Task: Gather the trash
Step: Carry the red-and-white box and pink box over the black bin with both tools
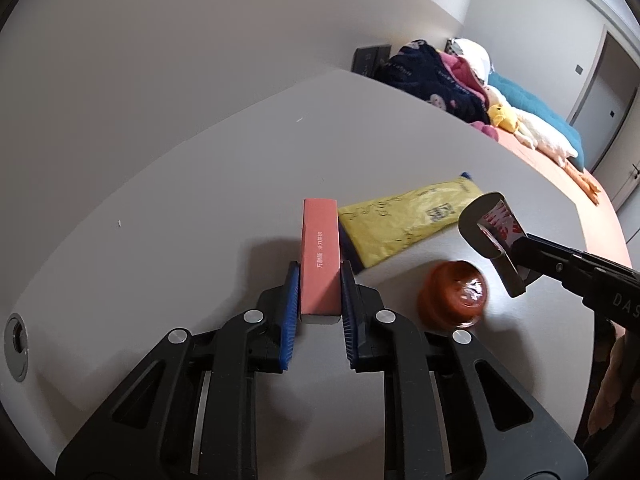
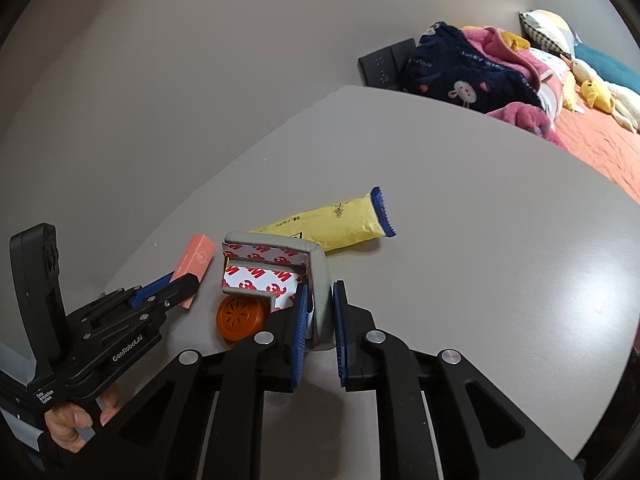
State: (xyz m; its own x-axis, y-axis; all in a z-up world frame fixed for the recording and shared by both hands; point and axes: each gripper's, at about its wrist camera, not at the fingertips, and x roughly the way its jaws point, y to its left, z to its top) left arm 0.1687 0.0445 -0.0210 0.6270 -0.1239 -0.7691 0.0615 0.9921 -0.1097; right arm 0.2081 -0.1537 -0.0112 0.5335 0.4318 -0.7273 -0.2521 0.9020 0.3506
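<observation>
In the left wrist view, the left gripper [image 1: 320,280] sits at lower centre, its 2 blue pads nearly together and pressing the flanks of a slim pink box [image 1: 320,256]. The box stands on edge, its long axis running up the frame, so the narrow faces meet the pads; that looks like the reason for the hold, since the box is too flat to pinch any other way. Just right of it a yellow packet [image 1: 404,220] lies flat on the grey table [image 1: 200,200], one corner close by the box. Lower right of that, an orange round case [image 1: 454,294] rests on the table, blurred. At the right edge the right gripper [image 1: 516,258] enters, clamped on a folded grey foam strip [image 1: 486,232] with red-and-white backing.

In the right wrist view, a hand [image 2: 76,420] at lower left carries the left tool. At centre the right gripper has its pads drawn in on 1 leg of the foam strip, which bends around as an open-sided frame; the orange case lies on the table beside and below it.

No bin or bag appears in either view, so where this trash goes I cannot tell. Both pieces look secured and ready to carry off.
</observation>
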